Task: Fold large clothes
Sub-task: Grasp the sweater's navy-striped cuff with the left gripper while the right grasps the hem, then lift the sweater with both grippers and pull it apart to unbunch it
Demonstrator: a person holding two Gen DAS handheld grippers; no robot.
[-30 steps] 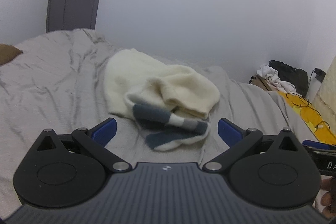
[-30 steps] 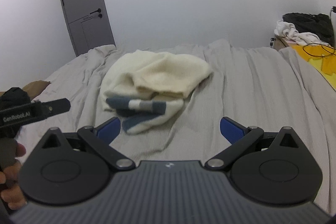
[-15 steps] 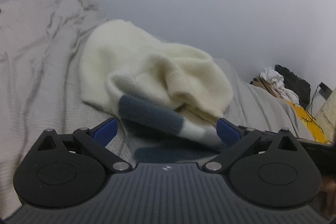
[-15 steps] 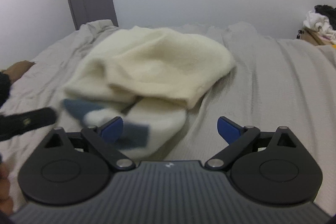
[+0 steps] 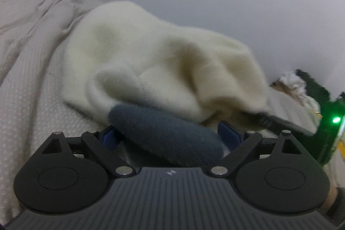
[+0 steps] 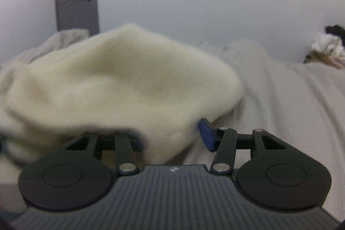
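Cream sweater [image 5: 163, 61] is heaped on grey bed [image 5: 32, 83], directly ahead | its dark blue band [image 5: 163, 135] is straddled by the spread, unclosed left gripper [image 5: 171, 133] | right gripper [image 6: 172, 135] is pushed into the cream edge, jaws narrowed; whether it is gripped cannot be told.

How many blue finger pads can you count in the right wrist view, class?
1. The blue pad sits on the right-hand finger, against the edge of the cream sweater. The sweater covers the left-hand finger's tip, so a second pad may be hidden there.
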